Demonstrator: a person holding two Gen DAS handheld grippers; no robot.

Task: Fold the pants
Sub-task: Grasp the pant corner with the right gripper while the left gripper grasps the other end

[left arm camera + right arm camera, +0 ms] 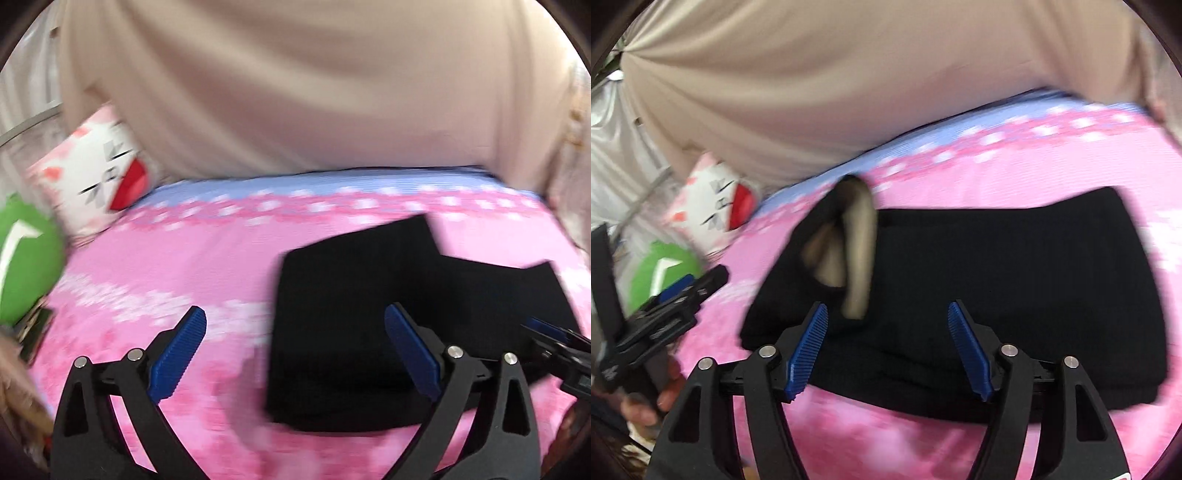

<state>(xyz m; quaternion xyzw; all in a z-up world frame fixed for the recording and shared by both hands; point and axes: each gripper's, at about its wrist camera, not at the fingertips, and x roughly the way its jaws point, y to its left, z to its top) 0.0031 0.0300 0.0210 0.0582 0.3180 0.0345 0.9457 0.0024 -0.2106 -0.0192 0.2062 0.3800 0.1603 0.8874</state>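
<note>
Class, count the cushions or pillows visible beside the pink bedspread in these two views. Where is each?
2. A white-and-pink cat-face pillow lies at the bedspread's far left corner; a green cushion sits nearer, along the left edge. Others may be hidden outside the frames.

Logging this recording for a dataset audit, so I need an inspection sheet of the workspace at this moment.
Surface: pink floral bedsheet, blue band at the far edge.
Job's things: black pants lie folded on the sheet; a beige lining shows at one opening.
Clutter: white cat-print pillow and green cushion at the left edge.
Grippers: left gripper open, holding nothing; right gripper open above the pants' near edge.
Cables: nothing seen.
Surroundings: beige curtain behind the bed; images motion-blurred.
</note>
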